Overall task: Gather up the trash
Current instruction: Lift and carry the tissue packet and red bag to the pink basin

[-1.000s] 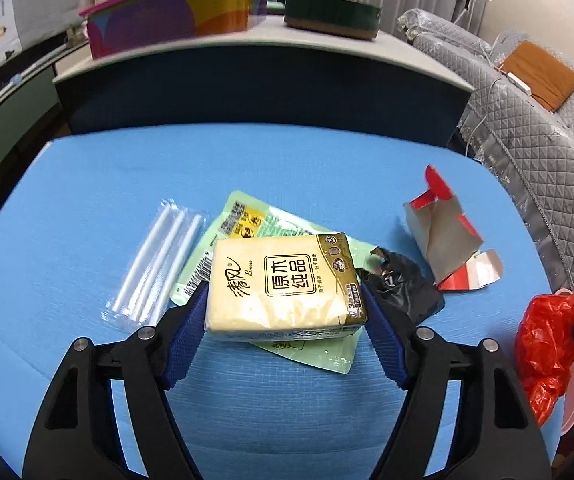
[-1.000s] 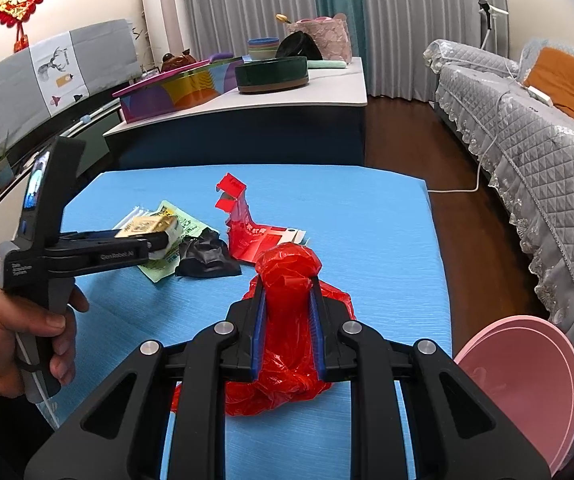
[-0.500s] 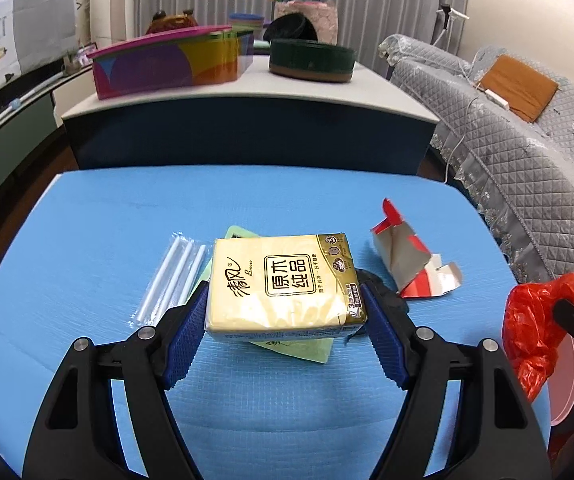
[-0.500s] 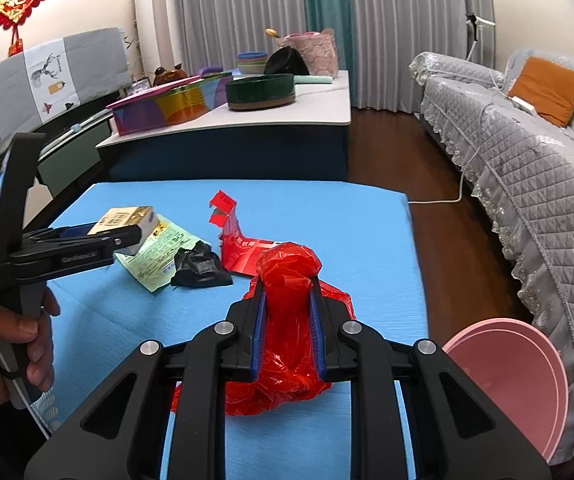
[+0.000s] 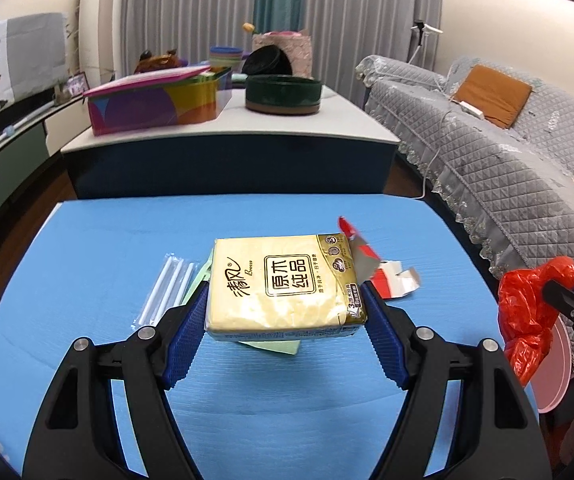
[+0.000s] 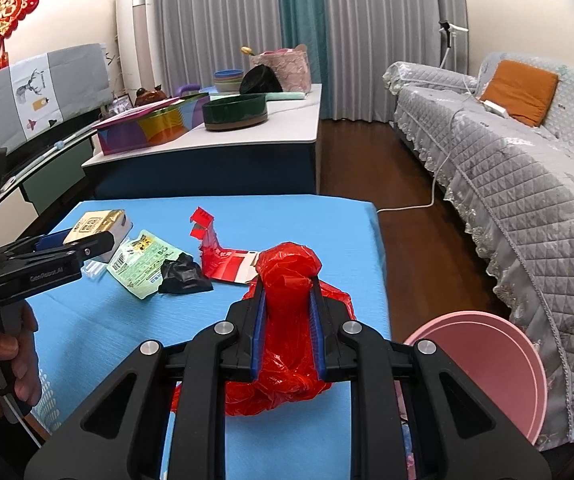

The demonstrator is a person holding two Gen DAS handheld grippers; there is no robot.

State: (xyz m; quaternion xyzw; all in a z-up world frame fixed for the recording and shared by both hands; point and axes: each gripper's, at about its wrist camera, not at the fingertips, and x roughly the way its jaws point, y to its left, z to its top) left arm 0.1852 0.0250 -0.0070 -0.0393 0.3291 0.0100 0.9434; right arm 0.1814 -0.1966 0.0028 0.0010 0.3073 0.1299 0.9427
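Above the blue desk (image 5: 87, 248), the left gripper (image 5: 285, 320) clamps a yellow tissue pack (image 5: 283, 284), while the right gripper (image 6: 287, 316) pinches a red plastic bag (image 6: 287, 280) near the desk's right edge.

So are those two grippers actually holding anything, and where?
Yes. The left gripper clamps a tissue pack by its short ends; the right gripper pinches a red plastic bag near its bunched top.

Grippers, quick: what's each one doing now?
Left gripper: shut on the yellow tissue pack.
Right gripper: shut on the crumpled red plastic bag.
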